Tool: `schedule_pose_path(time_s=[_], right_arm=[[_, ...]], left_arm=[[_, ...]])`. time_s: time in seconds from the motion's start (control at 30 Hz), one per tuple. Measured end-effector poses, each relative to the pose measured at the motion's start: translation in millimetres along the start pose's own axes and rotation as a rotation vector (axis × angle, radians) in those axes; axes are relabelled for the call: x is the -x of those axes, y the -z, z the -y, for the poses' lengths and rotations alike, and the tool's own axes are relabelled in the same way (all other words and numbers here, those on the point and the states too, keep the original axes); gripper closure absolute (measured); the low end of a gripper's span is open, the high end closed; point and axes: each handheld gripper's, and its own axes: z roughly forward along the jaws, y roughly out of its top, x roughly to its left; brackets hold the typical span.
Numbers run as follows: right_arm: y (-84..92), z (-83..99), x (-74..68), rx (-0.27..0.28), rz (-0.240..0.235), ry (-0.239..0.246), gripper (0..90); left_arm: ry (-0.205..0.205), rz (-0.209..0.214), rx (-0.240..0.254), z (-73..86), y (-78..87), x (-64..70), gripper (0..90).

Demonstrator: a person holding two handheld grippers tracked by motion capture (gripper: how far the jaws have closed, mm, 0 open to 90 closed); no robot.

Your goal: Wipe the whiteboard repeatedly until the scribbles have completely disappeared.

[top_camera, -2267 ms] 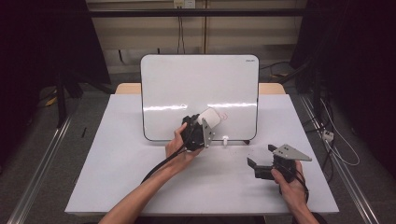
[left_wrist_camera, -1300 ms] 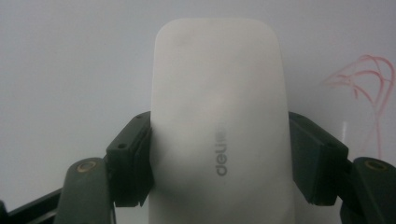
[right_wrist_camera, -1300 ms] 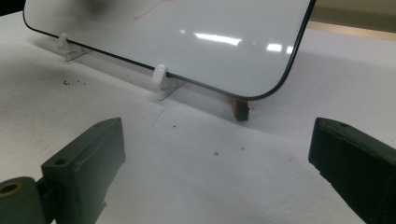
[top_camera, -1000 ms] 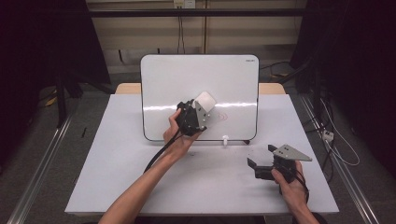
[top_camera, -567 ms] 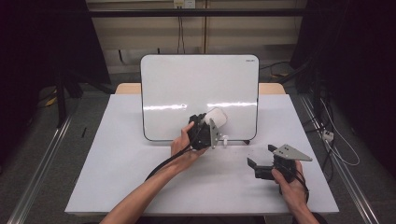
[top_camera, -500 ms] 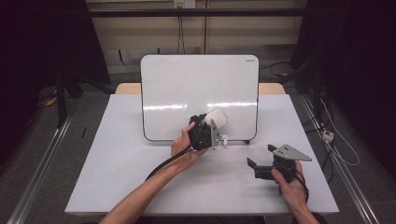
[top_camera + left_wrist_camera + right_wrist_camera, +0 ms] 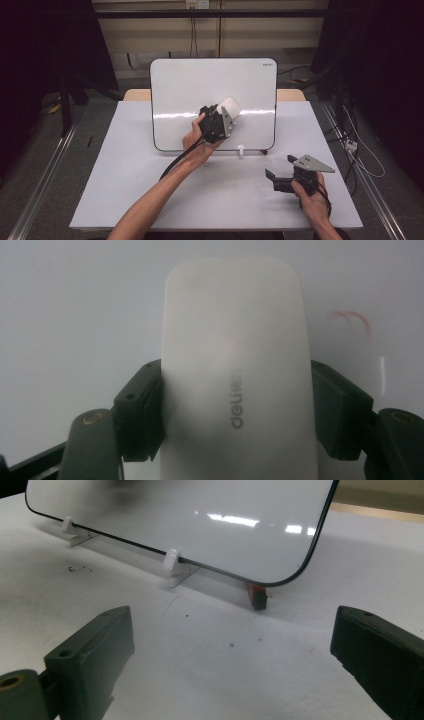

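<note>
A white board eraser [image 7: 230,106] is clamped between the jaws of my left gripper [image 7: 226,114] and held flat against the upright whiteboard [image 7: 180,90], near its middle. In the left gripper view the black pads [image 7: 142,410] press on both long sides of the eraser [image 7: 235,365], and a faint red mark [image 7: 352,320] shows on the board to its right. My right gripper [image 7: 280,174] rests low over the table at the right, jaws wide open [image 7: 235,650] and nothing between them, pointing at the whiteboard's [image 7: 175,515] lower corner.
The whiteboard stands in small white clip feet [image 7: 240,149] [image 7: 171,562] on the white table [image 7: 150,200]. A small red and black object [image 7: 257,596] lies at the board's bottom edge near its right corner. Dark curtains and cables surround the table.
The left gripper slid the eraser down and to the right across the board, then back up. The right gripper stayed still.
</note>
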Motion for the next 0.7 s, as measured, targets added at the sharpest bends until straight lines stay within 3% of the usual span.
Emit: schedule_pose_path(time_s=[0.07,0.2,0.4,0.57,0.7], right_arm=[[-0.2,0.0,-0.1,-0.001,-0.001,0.0,3.7],[-0.6,-0.2,0.0,-0.001,0.001,0.0,3.7],[-0.4,-0.5,-1.5,0.001,0.0,0.004,3.7],[-1.3,-0.8,-2.2,0.0,0.001,0.004,3.7],[-1.2,-0.9,-2.2,0.001,0.0,0.005,3.7]], left_arm=[[0.037,0.012,0.002,-0.7,-0.3,-5.2,31.0],[0.033,-0.006,0.024,3.5,0.2,2.6,31.0],[-0.033,0.02,0.039,14.2,3.6,31.2,31.0],[-0.088,0.04,0.041,14.0,3.4,55.3,31.0],[-0.097,0.041,0.053,17.5,4.8,66.0,31.0]])
